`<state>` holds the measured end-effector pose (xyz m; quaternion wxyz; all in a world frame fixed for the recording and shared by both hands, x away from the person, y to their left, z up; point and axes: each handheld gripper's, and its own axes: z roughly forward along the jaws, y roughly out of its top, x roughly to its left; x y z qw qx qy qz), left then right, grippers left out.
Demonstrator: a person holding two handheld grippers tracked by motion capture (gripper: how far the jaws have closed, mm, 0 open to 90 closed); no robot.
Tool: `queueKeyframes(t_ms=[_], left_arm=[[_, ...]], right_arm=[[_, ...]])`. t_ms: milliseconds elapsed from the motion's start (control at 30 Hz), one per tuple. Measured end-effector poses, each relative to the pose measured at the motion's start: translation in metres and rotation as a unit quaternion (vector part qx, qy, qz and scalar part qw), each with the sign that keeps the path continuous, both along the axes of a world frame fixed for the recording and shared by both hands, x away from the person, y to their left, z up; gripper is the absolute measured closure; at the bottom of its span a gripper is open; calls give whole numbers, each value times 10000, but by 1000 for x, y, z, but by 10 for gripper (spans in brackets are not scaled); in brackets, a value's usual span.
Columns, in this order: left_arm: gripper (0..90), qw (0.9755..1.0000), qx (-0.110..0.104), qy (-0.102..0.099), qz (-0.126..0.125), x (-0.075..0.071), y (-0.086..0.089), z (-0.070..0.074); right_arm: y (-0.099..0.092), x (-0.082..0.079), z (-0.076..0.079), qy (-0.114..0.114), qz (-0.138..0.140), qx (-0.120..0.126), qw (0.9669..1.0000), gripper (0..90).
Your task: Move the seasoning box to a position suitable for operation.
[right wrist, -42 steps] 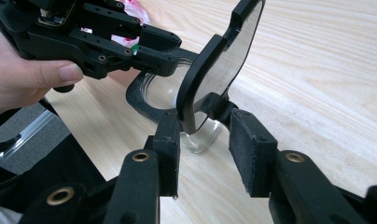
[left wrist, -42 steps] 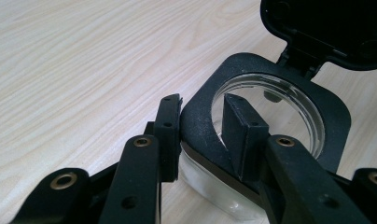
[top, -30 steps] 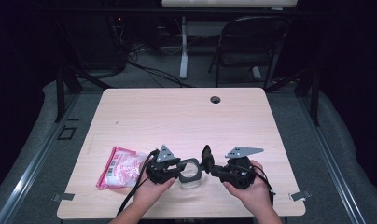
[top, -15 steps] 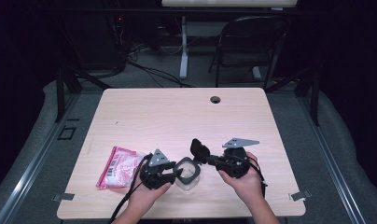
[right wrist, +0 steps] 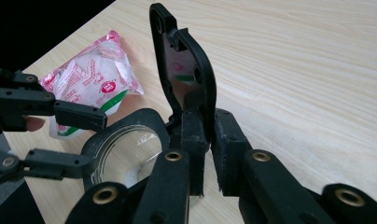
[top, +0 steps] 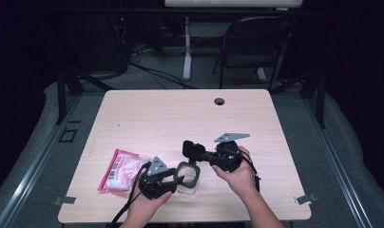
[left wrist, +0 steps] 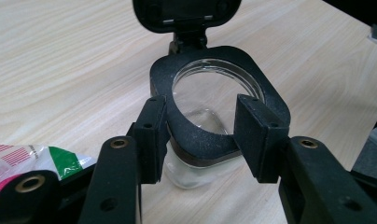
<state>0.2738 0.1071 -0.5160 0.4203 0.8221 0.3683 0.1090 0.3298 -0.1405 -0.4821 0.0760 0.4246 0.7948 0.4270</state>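
Flip lid (right wrist: 184, 79) already raised, pinched by right gripper (right wrist: 206, 140); clear jar (left wrist: 210, 116) straddled by left gripper (left wrist: 203, 135), jaws just widened; filling from pink sachet (top: 121, 168) remains.

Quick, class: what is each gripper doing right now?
Left gripper: jaws just opening, astride the clear jar's black rim, pads off it.
Right gripper: shut on the hinge of the raised flip lid.

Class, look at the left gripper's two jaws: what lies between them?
The black rim of the clear jar lies between the jaws of the left gripper, in the left gripper view; they have just been opening.
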Motion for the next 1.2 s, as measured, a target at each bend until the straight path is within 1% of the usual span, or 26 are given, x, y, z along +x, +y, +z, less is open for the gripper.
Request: queueKeyframes(t_ms=[67,100,133,200,233,267,300,367,400,467,500,533,700,733,767,833,900,967,1000,1033,1067,1100,1167,1200], left_arm=[[546,10000,39,-30,-4,-1,0,0],[540,10000,27,-22,15,-2,0,0],[538,10000,12,-39,33,-2,0,0],[537,10000,0,-40,44,-2,0,0],[528,10000,-74,29,-2,-2,0,1],[544,9999,-120,39,-51,-2,1,1],[543,9998,-164,30,-83,-2,0,2],[536,9999,-129,-1,-115,-4,-1,3],[535,9999,-83,-42,-105,-4,-1,3],[535,9999,-72,-51,-137,-4,-1,4],[535,9999,-67,-65,-83,-4,-1,4],[535,9999,-89,-67,-92,-4,0,4],[535,9999,-41,-132,-24,-5,8,8],[535,9999,-46,-144,-7,-5,11,8],[535,9999,-46,-144,-7,-5,11,8],[536,9998,-62,-192,43,-7,20,11],[536,9996,-68,-273,91,-10,27,14],[536,9991,-47,-387,168,-12,37,18],[535,9989,-13,-426,211,-12,43,20],[533,9989,-13,-426,211,-12,43,20],[528,9982,0,-498,346,-13,56,23],[518,9977,-7,-526,434,-14,64,24],[487,9965,-88,-535,635,-15,79,25],[468,9963,-104,-488,701,-14,85,24]], right_arm=[[1,1,0,6,23,18,10000,836],[4,4,-1,13,81,35,10000,830],[5,4,0,42,78,-5,10000,828],[7,5,0,17,87,-3,10000,826],[9,8,0,-1,123,-81,9999,816],[10,9,0,-33,125,-93,9999,811],[10,10,-1,-8,129,-96,9999,806],[11,11,-1,87,151,-136,9998,788],[12,11,-2,99,186,-136,9997,775],[11,11,-1,184,204,-140,9995,755],[10,11,-1,221,220,-145,9994,749],[9,11,0,283,235,-165,9992,743],[5,8,5,500,304,-217,9981,719],[5,8,7,556,350,-286,9974,712],[5,8,7,556,350,-286,9974,712],[6,4,7,716,439,-411,9956,705],[9,2,5,809,492,-463,9944,700],[14,-1,1,840,522,-478,9939,690],[16,-3,-2,907,531,-503,9932,677],[19,-4,-5,920,496,-500,9933,660],[21,-6,-7,941,499,-512,9930,646],[23,-7,-9,952,488,-530,9928,625],[27,-11,-11,866,381,-570,9939,620],[28,-12,-11,794,344,-612,9944,622]])
